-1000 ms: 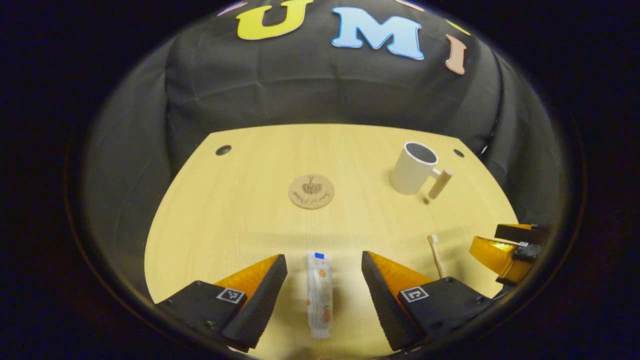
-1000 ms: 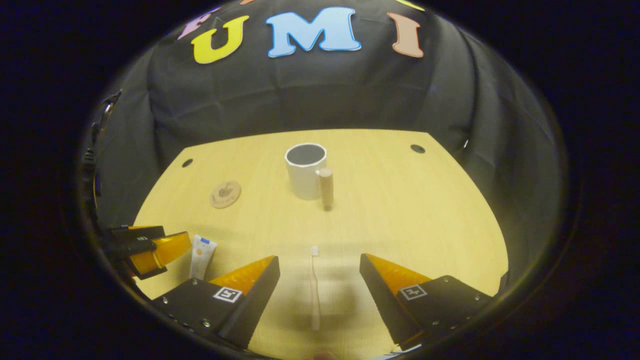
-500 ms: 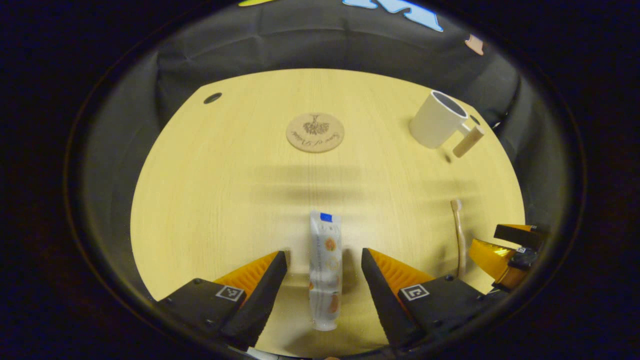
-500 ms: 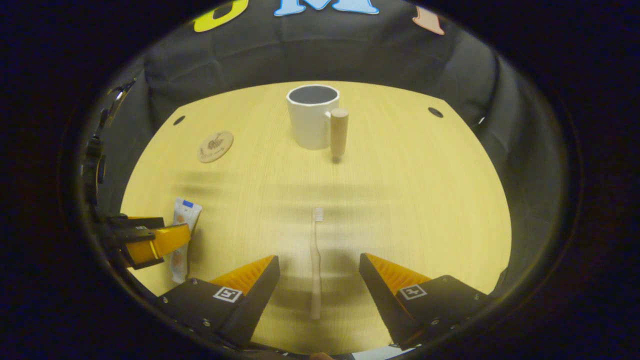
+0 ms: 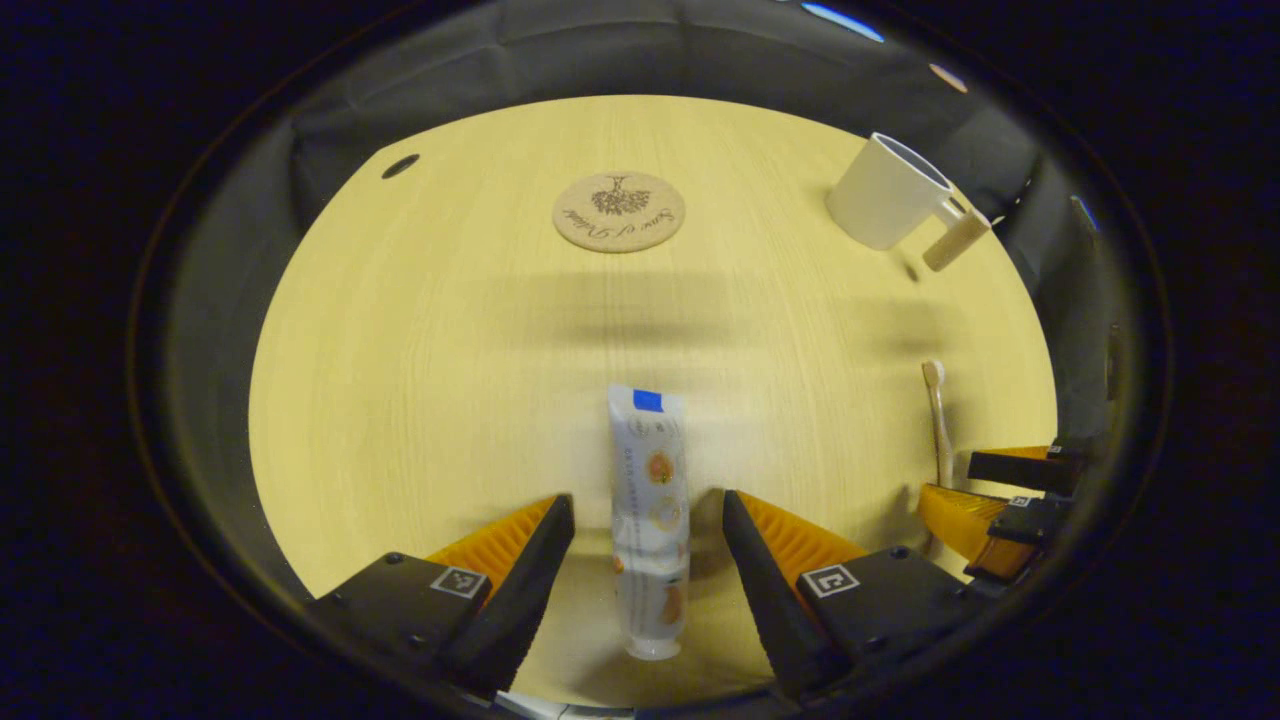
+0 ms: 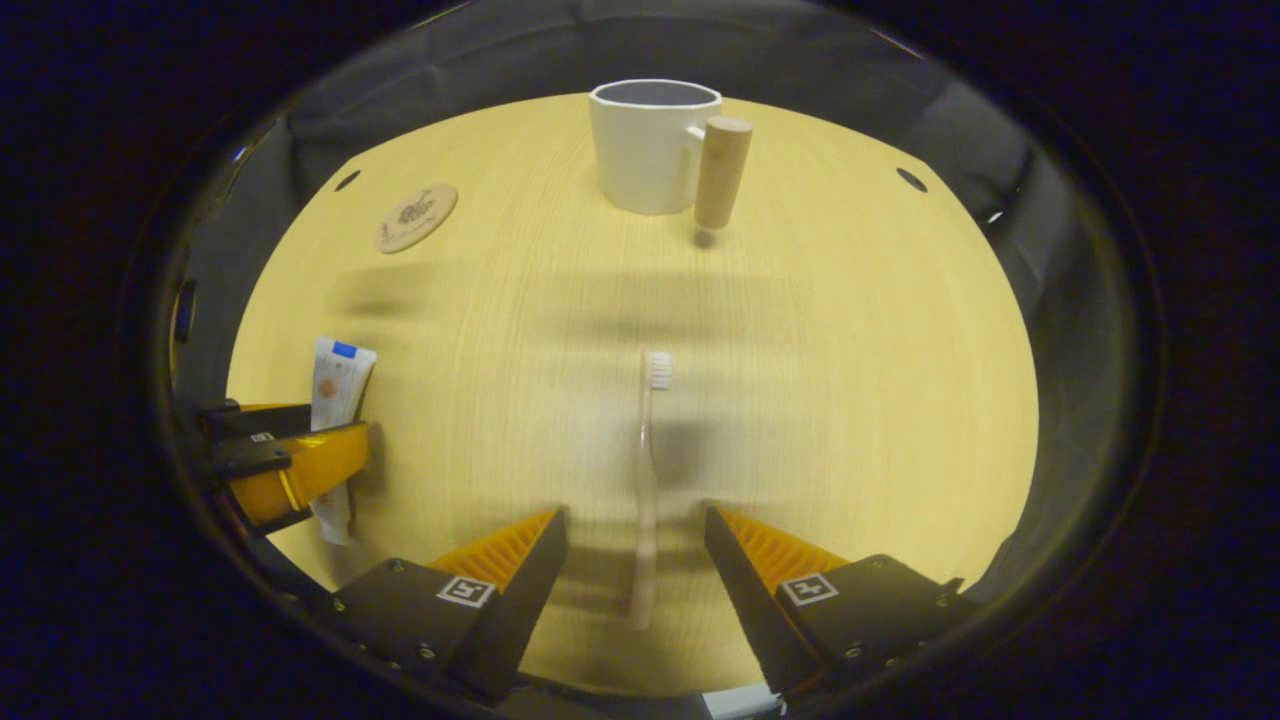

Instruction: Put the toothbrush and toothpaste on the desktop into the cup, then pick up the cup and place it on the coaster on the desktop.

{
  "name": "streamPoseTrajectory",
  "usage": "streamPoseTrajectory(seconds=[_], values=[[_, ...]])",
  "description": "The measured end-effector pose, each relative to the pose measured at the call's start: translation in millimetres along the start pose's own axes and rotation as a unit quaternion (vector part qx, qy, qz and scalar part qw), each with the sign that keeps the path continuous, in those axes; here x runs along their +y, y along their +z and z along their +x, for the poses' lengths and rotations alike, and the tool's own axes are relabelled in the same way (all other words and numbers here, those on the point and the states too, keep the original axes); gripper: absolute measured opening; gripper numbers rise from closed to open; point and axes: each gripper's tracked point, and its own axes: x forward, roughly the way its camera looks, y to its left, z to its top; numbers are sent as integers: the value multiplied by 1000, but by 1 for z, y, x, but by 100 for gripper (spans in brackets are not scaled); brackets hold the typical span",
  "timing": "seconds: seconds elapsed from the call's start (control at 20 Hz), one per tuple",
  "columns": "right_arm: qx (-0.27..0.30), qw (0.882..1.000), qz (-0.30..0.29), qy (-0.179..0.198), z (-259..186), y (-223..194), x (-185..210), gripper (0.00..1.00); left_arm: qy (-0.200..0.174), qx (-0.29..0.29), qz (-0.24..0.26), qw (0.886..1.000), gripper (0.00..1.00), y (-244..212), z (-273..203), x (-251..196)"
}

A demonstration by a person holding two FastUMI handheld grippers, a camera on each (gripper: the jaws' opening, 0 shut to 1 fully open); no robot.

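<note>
A white toothpaste tube (image 5: 648,515) with a blue end lies flat on the wooden desktop (image 5: 440,330), lengthwise between the fingers of my open left gripper (image 5: 645,515); neither finger touches it. A pale toothbrush (image 6: 645,480) lies bristles away from me between the fingers of my open right gripper (image 6: 635,525), also untouched. The white cup (image 6: 650,145) with a wooden handle (image 6: 720,170) stands upright at the far side, empty. The round cork coaster (image 5: 618,211) lies flat ahead of the left gripper. The toothpaste tube (image 6: 335,400) and left gripper (image 6: 290,470) appear at the left of the right gripper view.
Dark cable holes (image 5: 400,166) (image 6: 910,179) sit near the desktop's far corners. Black cloth wall surrounds the desk. The cup (image 5: 885,190), the toothbrush (image 5: 937,420) and the right gripper (image 5: 1000,490) appear at the right of the left gripper view.
Both grippers have dropped lower and tilted down toward the desktop, each coming closer around its object. The toothpaste and toothbrush lie where they were. Both stay open.
</note>
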Motion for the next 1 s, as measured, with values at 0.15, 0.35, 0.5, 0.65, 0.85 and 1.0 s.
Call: streamPoseTrajectory(seconds=[0.15,0.35,0.5,0.65,0.85,1.0], values=[[13,1000,-2,-6,7,-3,-1,84,10,1,16,1000,95,1,2,4],[18,1000,3,-6,10,-2,-4,75,20,-1,29,999,73,2,4,7],[21,1000,1,-7,7,-1,-8,57,20,-3,28,999,61,4,4,7],[27,1000,1,-2,9,-5,-7,28,16,-3,37,999,57,4,3,8],[26,999,-23,-5,8,-9,-6,5,15,-4,46,999,51,4,2,8],[17,1000,-22,6,-1,-4,-8,4,12,-11,44,999,38,7,2,9]])
